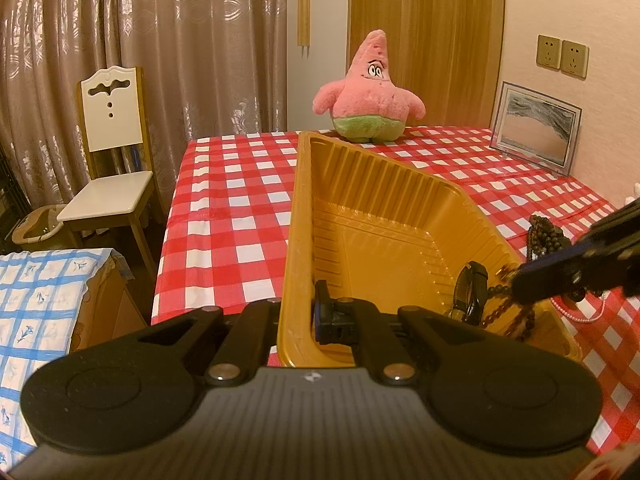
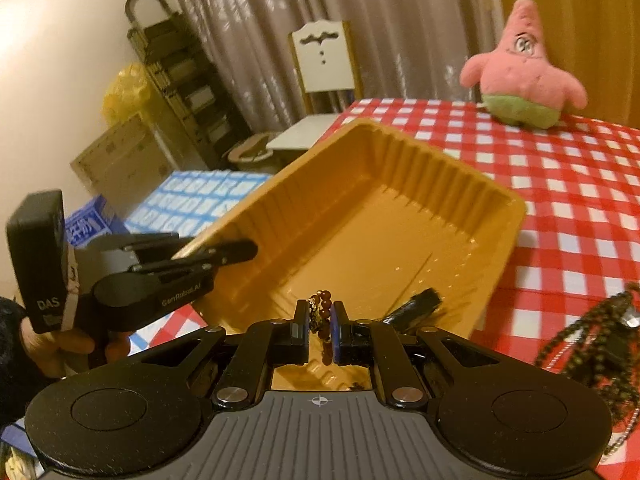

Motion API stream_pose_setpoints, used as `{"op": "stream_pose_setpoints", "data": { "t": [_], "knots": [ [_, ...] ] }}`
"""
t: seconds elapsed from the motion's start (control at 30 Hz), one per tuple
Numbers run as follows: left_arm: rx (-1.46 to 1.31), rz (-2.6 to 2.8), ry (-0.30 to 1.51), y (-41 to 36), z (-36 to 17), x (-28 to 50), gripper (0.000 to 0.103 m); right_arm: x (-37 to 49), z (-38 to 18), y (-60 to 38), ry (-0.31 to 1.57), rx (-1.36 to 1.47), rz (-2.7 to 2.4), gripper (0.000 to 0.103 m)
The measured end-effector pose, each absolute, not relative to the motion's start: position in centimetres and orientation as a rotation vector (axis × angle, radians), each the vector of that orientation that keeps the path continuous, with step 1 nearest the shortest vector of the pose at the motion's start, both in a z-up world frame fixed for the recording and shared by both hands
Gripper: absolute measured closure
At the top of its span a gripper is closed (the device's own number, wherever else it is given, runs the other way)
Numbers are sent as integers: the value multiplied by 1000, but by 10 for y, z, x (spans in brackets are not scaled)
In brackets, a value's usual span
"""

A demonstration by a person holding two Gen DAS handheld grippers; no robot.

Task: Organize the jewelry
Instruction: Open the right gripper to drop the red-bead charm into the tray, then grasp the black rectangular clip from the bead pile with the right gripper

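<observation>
Right gripper (image 2: 322,322) clamped on bead bracelet (image 2: 322,312), angled down | left gripper (image 1: 298,316) pinching tray (image 1: 304,216) wall

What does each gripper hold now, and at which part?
The left gripper pinches the near rim of the golden tray. The right gripper clamps a brown bead bracelet across its strand, over the tray.

My tray (image 2: 400,216) is a golden yellow with ribbed walls, on a cloth (image 1: 232,216) checked red and white. Between my right tongs' (image 2: 322,320) blue pads sits a reddish-brown bead bracelet (image 2: 323,308). At two o'clock in my right view stands a pink plush star (image 2: 524,72) with green shorts. At eight o'clock in my left view lies a blue-and-white checked cover (image 1: 44,304).
</observation>
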State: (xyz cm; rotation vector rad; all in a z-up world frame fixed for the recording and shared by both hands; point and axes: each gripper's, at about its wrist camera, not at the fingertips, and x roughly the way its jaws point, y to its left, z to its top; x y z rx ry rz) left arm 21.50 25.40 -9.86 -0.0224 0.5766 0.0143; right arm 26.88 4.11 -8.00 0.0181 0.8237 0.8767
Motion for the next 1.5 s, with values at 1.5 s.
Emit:
{"op": "stream_pose_setpoints", "data": {
  "t": [1.5],
  "knots": [
    [-23, 20, 588, 252, -102, 214, 100, 249, -85, -47, 847, 127, 533, 61]
  ]
}}
